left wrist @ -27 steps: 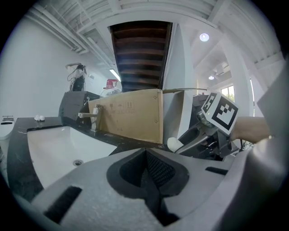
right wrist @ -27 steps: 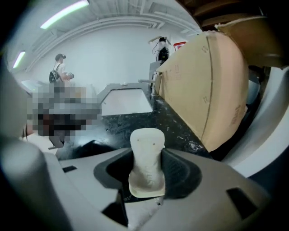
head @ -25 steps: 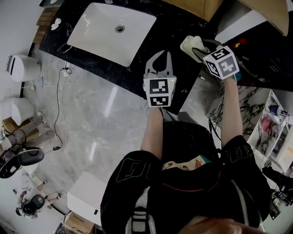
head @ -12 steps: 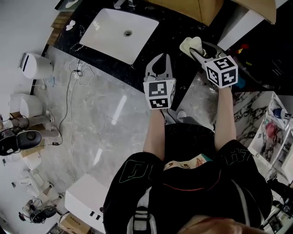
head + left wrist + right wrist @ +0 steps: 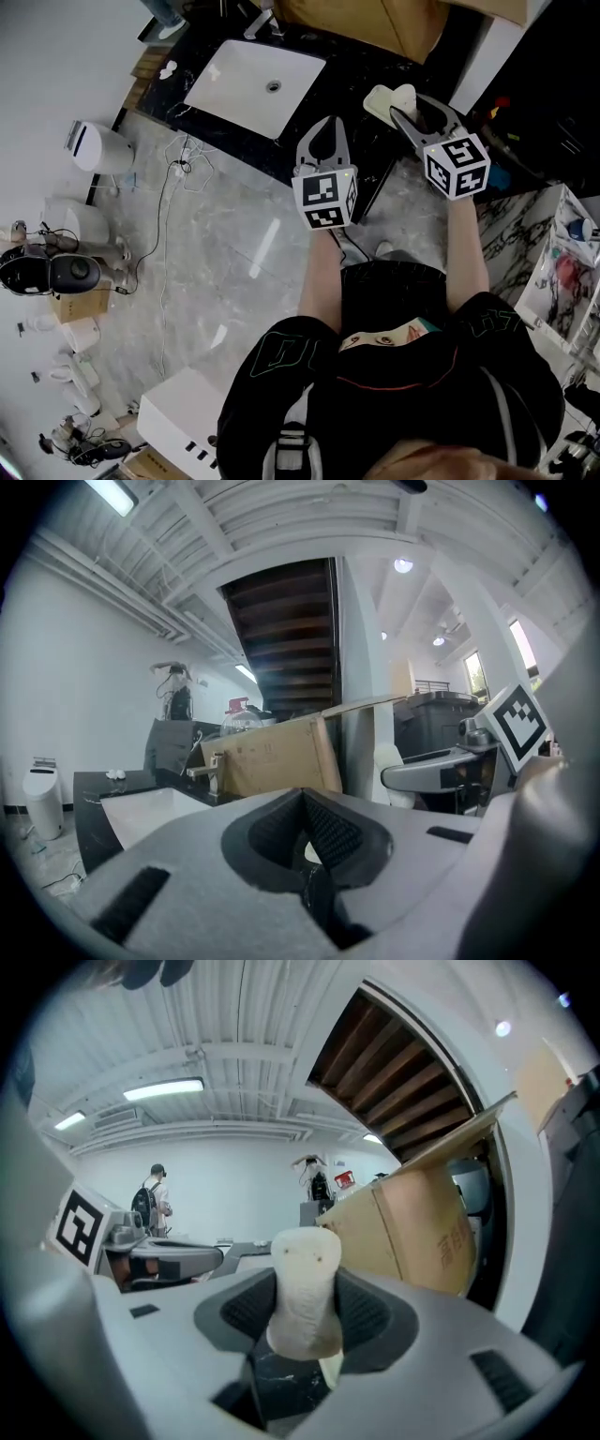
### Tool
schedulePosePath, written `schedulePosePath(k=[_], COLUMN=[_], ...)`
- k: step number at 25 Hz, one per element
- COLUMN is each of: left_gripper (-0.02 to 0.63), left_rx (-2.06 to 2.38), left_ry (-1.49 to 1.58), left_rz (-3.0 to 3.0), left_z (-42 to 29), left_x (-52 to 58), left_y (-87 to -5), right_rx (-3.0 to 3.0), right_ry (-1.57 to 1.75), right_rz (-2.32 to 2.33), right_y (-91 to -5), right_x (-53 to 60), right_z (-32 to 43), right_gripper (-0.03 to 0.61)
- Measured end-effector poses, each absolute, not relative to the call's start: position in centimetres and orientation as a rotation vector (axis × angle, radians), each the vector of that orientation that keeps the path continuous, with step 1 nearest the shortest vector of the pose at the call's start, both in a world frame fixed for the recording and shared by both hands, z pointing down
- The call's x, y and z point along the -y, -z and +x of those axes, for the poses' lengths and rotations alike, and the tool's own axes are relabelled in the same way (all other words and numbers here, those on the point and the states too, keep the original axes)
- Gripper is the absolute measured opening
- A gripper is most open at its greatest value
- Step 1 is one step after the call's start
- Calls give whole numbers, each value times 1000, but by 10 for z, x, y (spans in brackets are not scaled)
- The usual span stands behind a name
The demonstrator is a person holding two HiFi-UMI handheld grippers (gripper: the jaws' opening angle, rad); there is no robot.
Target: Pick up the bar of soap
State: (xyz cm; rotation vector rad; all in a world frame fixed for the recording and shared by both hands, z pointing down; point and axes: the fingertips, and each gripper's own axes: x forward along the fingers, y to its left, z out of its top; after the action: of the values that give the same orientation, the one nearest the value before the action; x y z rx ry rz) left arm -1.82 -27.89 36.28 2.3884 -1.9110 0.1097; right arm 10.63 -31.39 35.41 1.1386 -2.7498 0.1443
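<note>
The bar of soap [image 5: 388, 97] is pale cream and rounded. My right gripper [image 5: 403, 105] is shut on it and holds it in the air above the right end of the black marble counter [image 5: 370, 155]. In the right gripper view the soap [image 5: 304, 1283] stands upright between the jaws of the right gripper [image 5: 302, 1326], its top poking above them. My left gripper [image 5: 327, 123] hovers over the counter's front edge, to the left of the soap. Its jaws meet with nothing between them, as the left gripper [image 5: 305, 832] also shows in its own view.
A white rectangular sink [image 5: 253, 82] is set in the counter at the left, with a faucet [image 5: 208, 769] behind it. Cardboard sheets [image 5: 394, 23] lean at the back. White appliances [image 5: 98, 148] and cables [image 5: 173, 169] lie on the marble floor at left. A shelf rack [image 5: 562, 253] stands at right.
The head view has swung, so the sink sits further right in the frame. Both grippers kept their places relative to each other; the right one still grips the soap.
</note>
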Motion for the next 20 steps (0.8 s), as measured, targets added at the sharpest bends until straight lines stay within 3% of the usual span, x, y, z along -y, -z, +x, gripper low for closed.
schedulePosePath(k=[20], left_gripper=[8], left_rx=[2005], left_ry=[-11], left_rz=[2388], left_z=[-10], left_x=[259], left_y=[-333], right_rx=[2843], right_ry=[-28], right_rz=[1260], right_y=[-319], right_x=[297], right_z=[149], right_gripper=[198])
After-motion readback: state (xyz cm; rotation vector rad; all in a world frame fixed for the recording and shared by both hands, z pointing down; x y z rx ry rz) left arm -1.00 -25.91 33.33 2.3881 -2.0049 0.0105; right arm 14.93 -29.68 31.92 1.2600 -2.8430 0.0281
